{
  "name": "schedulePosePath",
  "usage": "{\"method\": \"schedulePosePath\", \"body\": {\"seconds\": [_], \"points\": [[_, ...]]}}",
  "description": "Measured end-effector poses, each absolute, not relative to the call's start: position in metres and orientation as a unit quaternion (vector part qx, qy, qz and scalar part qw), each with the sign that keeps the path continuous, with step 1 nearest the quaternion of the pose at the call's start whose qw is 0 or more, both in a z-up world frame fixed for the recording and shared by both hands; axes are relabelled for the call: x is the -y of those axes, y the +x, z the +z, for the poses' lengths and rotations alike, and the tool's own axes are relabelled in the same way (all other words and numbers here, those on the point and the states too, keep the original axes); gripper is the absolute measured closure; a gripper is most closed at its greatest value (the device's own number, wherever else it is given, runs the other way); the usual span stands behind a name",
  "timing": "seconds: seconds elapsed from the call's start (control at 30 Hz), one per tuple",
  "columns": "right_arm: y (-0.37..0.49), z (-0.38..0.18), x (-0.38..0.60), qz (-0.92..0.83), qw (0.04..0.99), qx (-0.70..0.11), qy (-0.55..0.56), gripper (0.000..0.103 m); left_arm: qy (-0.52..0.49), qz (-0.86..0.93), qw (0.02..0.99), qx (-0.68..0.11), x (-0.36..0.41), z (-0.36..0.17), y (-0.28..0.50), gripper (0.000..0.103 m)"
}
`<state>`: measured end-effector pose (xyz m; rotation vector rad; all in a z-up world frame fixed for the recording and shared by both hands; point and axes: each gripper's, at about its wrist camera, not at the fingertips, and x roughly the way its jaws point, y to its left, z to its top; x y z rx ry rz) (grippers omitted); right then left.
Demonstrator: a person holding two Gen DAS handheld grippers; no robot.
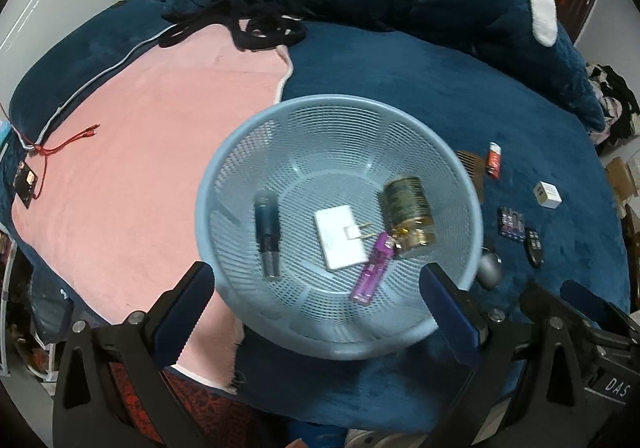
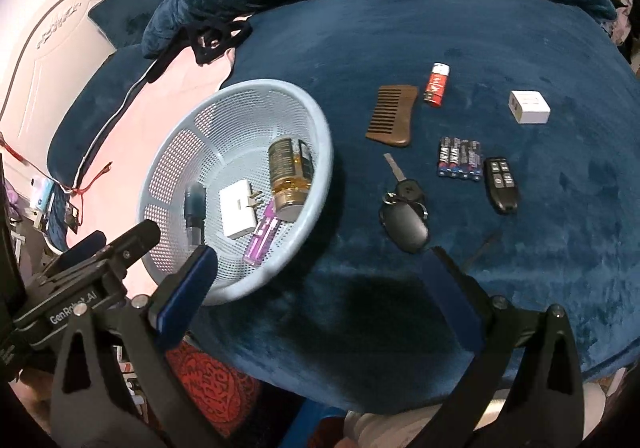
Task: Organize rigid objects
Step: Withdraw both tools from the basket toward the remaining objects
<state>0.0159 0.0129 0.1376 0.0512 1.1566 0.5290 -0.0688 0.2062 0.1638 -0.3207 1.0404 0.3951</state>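
Both jaws stand wide apart and empty on my left gripper (image 1: 316, 300) and right gripper (image 2: 320, 272). The perforated plastic basket (image 2: 192, 120), near the bed's (image 2: 520, 268) front edge, holds four items; comb (image 2: 392, 116), batteries (image 2: 459, 159), keys (image 2: 404, 216) still lie on plush.

I'm looking down on a bed (image 2: 400, 28) under a dark blue cover, with a pink towel (image 1: 140, 152) over its left part. On the blue lie a basket (image 2: 320, 152), comb (image 2: 392, 116), red lighter (image 2: 438, 86), white box (image 2: 529, 107), batteries (image 2: 459, 159), remote (image 2: 501, 184) and car key (image 2: 404, 216). A red cable (image 1: 68, 142) lies at the towel's left edge
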Motion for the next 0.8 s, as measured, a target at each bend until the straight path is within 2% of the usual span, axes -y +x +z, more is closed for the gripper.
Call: {"method": "schedulePosePath", "body": {"seconds": [0.8], "points": [[0.024,0.141,0.102,0.182,0.816,-0.54,0.094,0.0,-0.165,0.113,0.845,-0.496,-0.098,0.156,-0.049,0.001]]}}
